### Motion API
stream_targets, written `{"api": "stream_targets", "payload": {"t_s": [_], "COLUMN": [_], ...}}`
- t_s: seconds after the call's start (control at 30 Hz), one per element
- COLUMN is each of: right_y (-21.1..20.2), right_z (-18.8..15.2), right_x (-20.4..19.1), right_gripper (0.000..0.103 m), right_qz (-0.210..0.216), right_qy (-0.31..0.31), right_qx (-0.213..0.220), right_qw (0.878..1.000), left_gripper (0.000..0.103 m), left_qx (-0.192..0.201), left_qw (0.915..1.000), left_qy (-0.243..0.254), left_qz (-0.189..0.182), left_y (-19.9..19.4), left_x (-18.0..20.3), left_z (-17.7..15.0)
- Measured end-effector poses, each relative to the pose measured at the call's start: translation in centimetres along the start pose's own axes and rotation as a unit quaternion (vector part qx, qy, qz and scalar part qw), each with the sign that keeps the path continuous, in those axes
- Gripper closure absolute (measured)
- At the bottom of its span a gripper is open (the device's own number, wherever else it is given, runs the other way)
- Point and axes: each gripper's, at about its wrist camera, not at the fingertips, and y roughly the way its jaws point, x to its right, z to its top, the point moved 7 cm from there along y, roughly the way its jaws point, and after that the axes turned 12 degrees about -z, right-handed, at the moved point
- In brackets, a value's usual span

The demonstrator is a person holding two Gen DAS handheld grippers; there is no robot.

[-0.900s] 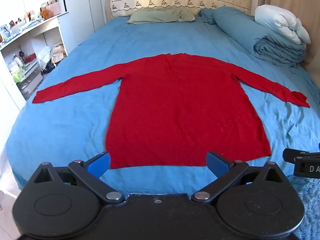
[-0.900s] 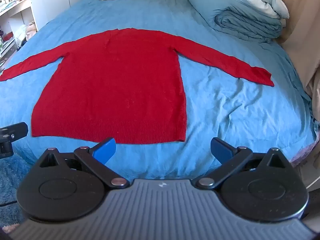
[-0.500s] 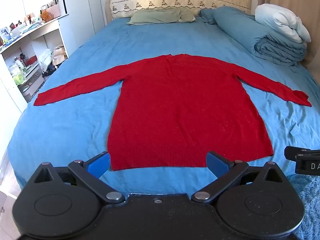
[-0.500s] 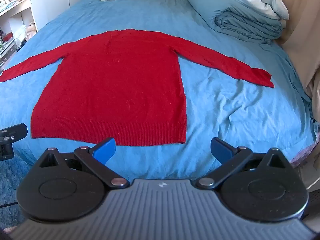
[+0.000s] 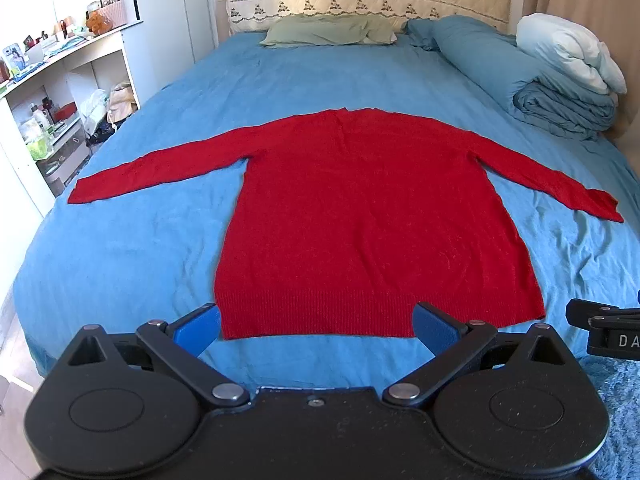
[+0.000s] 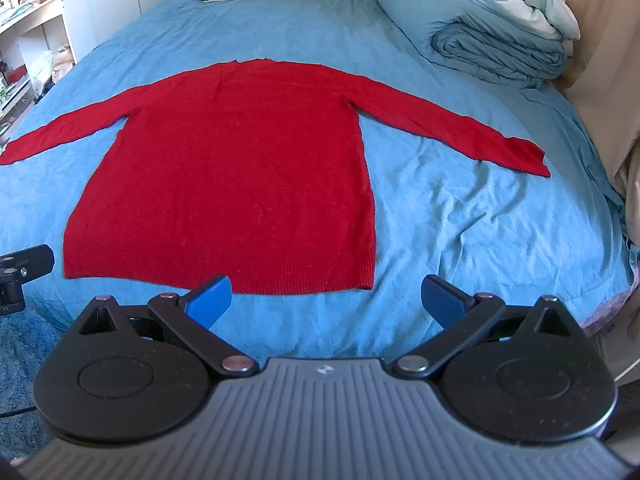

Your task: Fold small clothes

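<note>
A red long-sleeved sweater (image 5: 368,216) lies flat on the blue bed (image 5: 120,264), sleeves spread left and right, hem toward me. It also shows in the right wrist view (image 6: 240,168). My left gripper (image 5: 316,322) is open and empty, hovering just in front of the hem's middle. My right gripper (image 6: 326,298) is open and empty, in front of the hem's right corner. Each gripper's edge shows in the other's view.
A folded blue duvet with a white pillow (image 5: 560,92) lies at the bed's far right. A green pillow (image 5: 328,32) lies by the headboard. White shelves (image 5: 60,92) with clutter stand to the left. A blue rug (image 5: 616,392) lies below.
Both grippers have risen and pulled back a little, so the sweater sits slightly lower in the views. Both stay open. The sweater has not moved.
</note>
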Motion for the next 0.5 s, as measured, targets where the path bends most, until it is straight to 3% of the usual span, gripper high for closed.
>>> {"api": "stream_targets", "payload": {"t_s": [0.5], "right_y": [0.22], "right_z": [0.02], "right_x": [-0.31], "right_gripper": [0.000], "right_qz": [0.007], "right_qy": [-0.003], "right_qx": [0.001], "right_qw": [1.000], "left_gripper": [0.000], "left_qx": [0.005], "left_qw": [0.9999], "left_qy": [-0.004], "left_qz": [0.014], "left_y": [-0.19], "left_x": [-0.45], "left_z": [0.10]}}
